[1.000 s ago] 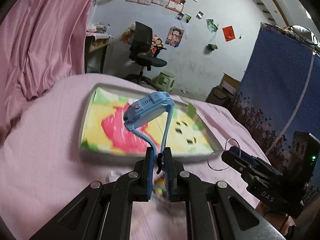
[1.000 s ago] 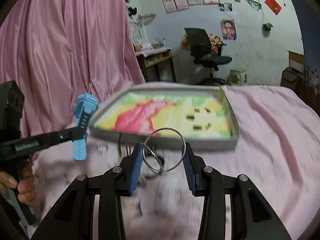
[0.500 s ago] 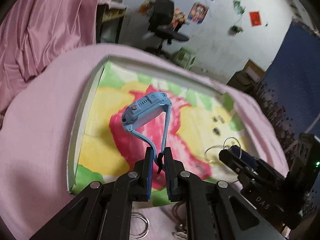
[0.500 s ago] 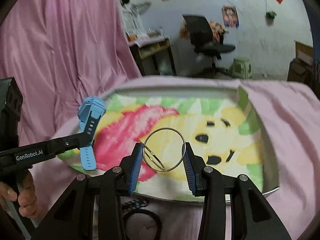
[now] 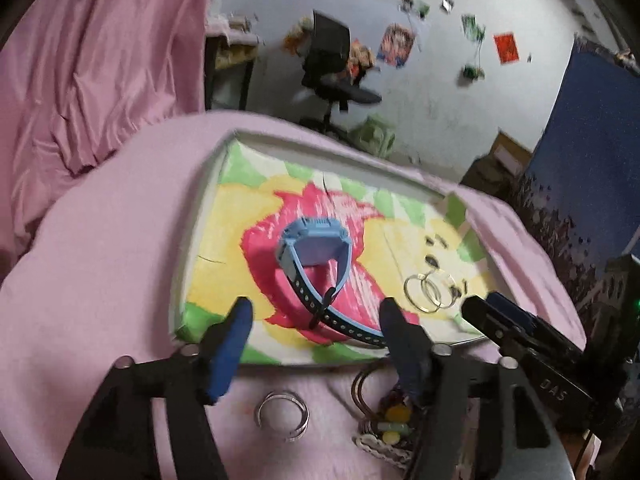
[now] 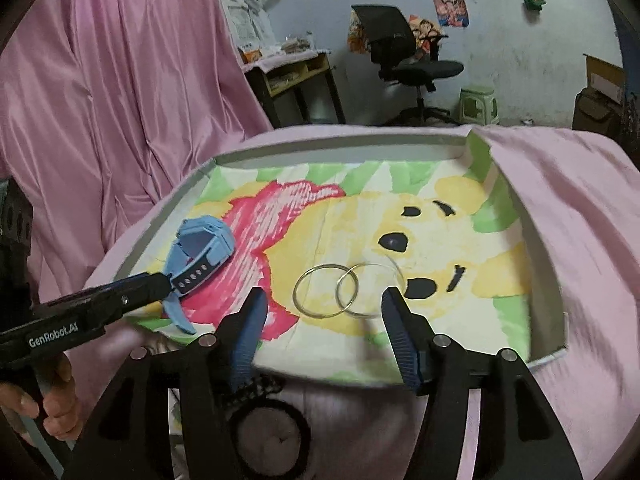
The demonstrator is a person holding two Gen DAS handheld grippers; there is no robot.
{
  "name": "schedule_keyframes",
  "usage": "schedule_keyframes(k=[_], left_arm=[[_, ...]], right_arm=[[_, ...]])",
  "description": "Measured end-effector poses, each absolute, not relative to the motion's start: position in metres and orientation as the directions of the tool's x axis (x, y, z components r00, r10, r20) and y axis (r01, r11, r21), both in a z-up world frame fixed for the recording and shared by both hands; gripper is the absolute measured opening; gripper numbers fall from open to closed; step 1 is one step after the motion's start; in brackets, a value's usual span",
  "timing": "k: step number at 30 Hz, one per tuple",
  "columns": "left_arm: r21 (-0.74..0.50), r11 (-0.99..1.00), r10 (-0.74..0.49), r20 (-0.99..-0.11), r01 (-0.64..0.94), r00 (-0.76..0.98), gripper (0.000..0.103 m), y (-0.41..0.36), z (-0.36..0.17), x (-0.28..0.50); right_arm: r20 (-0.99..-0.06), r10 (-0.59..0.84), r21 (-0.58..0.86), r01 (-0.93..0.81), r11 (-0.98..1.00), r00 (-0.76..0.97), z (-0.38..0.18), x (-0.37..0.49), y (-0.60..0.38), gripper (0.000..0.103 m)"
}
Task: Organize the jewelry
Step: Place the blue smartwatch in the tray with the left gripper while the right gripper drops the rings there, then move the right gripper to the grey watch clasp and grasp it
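You have a matt blue plastic watch (image 5: 314, 248), shiny thin metal hoops (image 6: 326, 290), and a soft pink cloth cover (image 6: 580, 208).

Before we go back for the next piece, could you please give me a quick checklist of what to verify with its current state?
1. Left gripper let go: ok; its jaws have just been opening and stand apart, pads off the strap.
2. Watch in the tray: ok, it lies on the red patch.
3. Right gripper let go: ok; its jaws have just been opening, nothing pressed between the pads.
4. Rings in the tray: ok, two overlapping on the yellow.
5. Watch strap clear of the left pads for pulling back: cannot tell, the strap runs between them.
6. Pieces left outside the tray: not ok, a clear bangle waits on the cloth.
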State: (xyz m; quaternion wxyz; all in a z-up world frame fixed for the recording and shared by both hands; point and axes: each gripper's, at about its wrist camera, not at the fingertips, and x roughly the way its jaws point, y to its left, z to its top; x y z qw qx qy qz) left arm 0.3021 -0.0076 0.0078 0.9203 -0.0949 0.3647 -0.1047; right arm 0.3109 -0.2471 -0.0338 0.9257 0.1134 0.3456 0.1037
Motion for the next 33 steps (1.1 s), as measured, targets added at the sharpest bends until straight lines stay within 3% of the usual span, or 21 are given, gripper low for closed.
schedule_keyframes(k=[6, 8, 13, 18, 33], left_arm=[[-0.209, 0.970, -0.223, -0.575, 0.122, 0.787, 0.084, -0.006, 0.022, 0.262], [-0.198, 0.972, -0.218, -0.542, 0.129, 0.811, 0.090, -0.006, 0.026, 0.249], [-0.151, 0.976, -0.210, -0.460, 0.157, 0.863, 0.097, -0.008, 0.038, 0.209], [-0.142, 0.975, -0.215, -0.430, 0.169, 0.877, 0.098, -0.003, 0.042, 0.178], [-0.115, 0.981, -0.193, -0.457, 0.157, 0.868, 0.098, 0.012, 0.030, 0.142]], right_arm=[[-0.492, 0.239, 0.266, -0.117, 0.957, 0.838, -0.008, 0.270, -0.254, 0.070], [-0.453, 0.232, 0.262, -0.120, 0.958, 0.861, -0.001, 0.255, -0.257, 0.080], [-0.347, 0.184, 0.220, -0.110, 0.969, 0.920, 0.016, 0.210, -0.260, 0.096], [-0.309, 0.159, 0.186, -0.104, 0.977, 0.938, 0.023, 0.178, -0.258, 0.096], [-0.329, 0.178, 0.133, -0.141, 0.981, 0.927, 0.013, 0.122, -0.244, 0.097]])
